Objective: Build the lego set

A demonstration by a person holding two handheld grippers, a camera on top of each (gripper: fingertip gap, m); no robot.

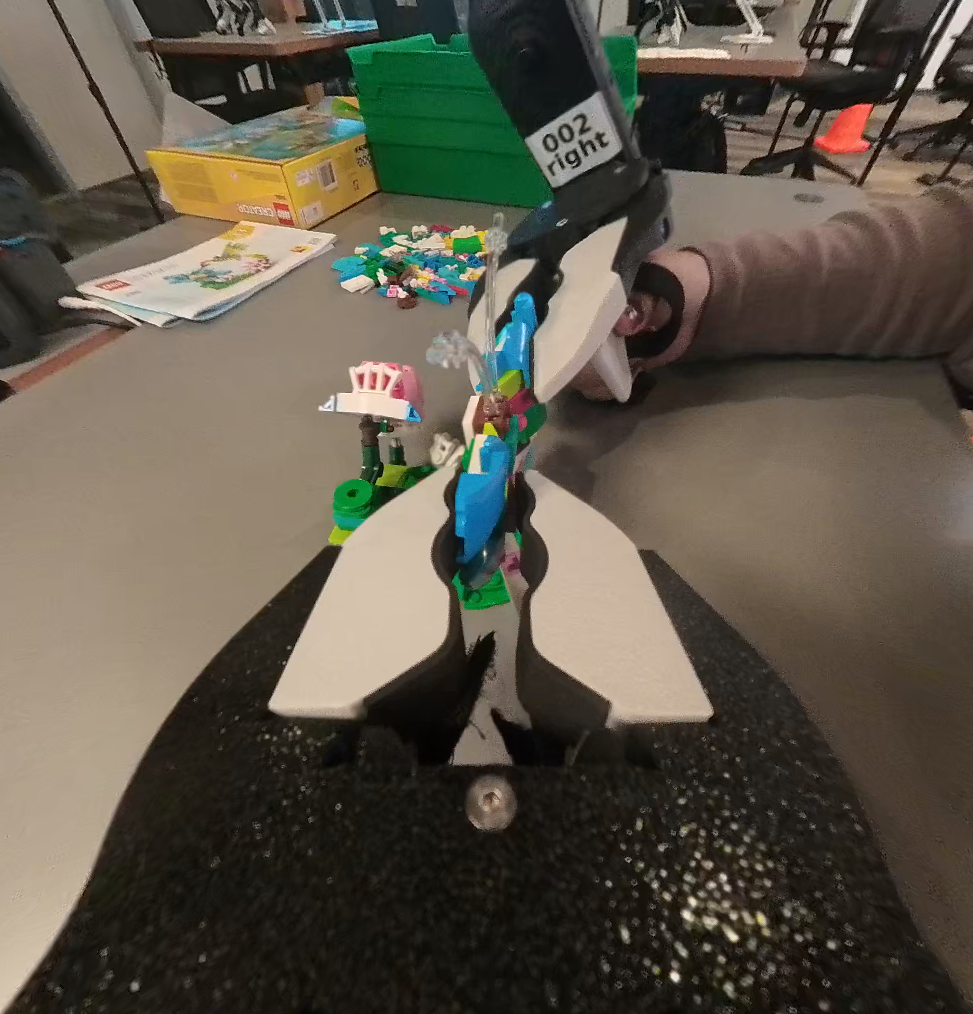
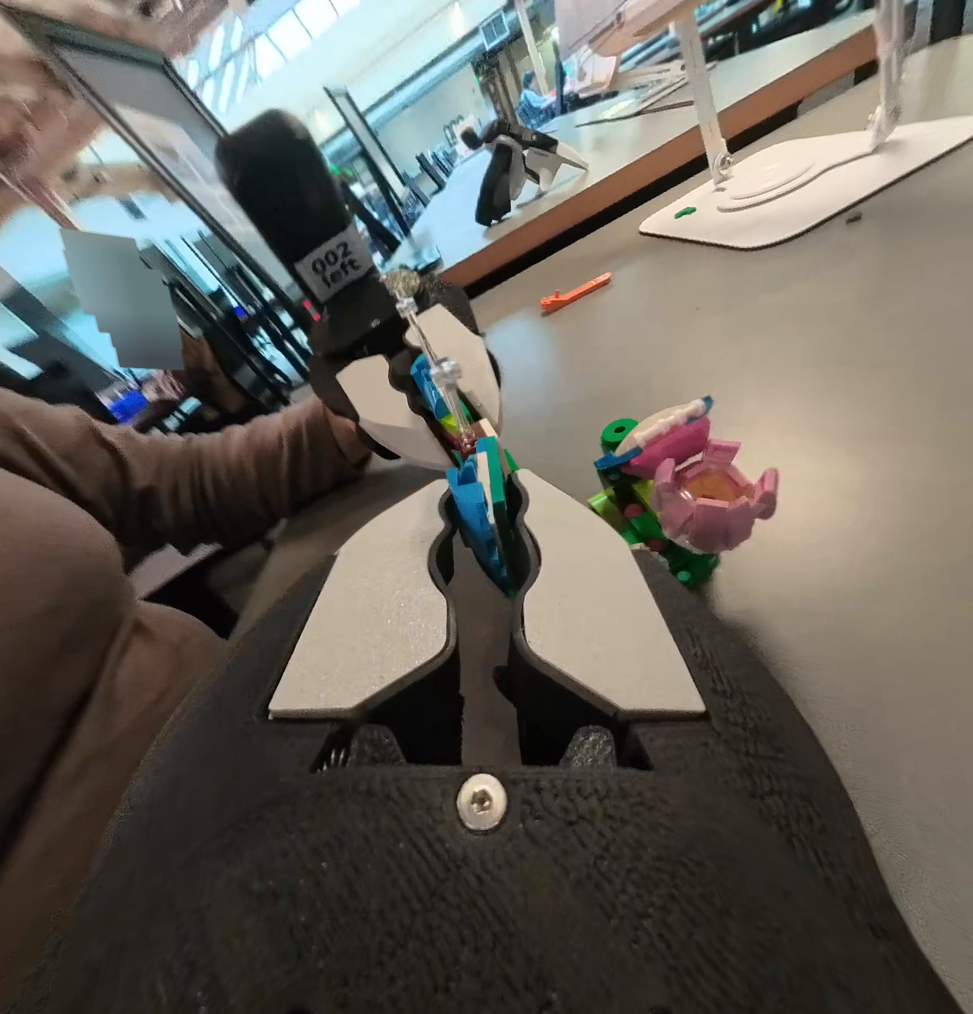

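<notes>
A small lego assembly (image 1: pixel 481 505) of blue, green, pink and brown pieces with a clear rod (image 1: pixel 492 307) sticking up is held between both grippers above the table. My left gripper (image 1: pixel 487 483) is shut on its near blue-and-green end. My right gripper (image 1: pixel 519 351) comes down from above and is shut on its far blue end. In the right wrist view, my right gripper (image 2: pixel 483 485) clamps the assembly (image 2: pixel 476 510), with the left gripper (image 2: pixel 462 439) on the far end. A pink flower build (image 1: pixel 374 406) on a green base stands just left of it, and also shows in the right wrist view (image 2: pixel 687 494).
A pile of loose bricks (image 1: pixel 418 263), an instruction booklet (image 1: pixel 199 274), a yellow box (image 1: pixel 264 170) and a green bin (image 1: pixel 445 110) lie at the back of the grey table (image 1: pixel 144 494). An orange brick separator (image 2: pixel 574 293) and a white stand base (image 2: pixel 802 186) lie farther off. A brown sleeve (image 1: pixel 802 285) rests at the right. My two grippers' fingertips are within a few centimetres of each other.
</notes>
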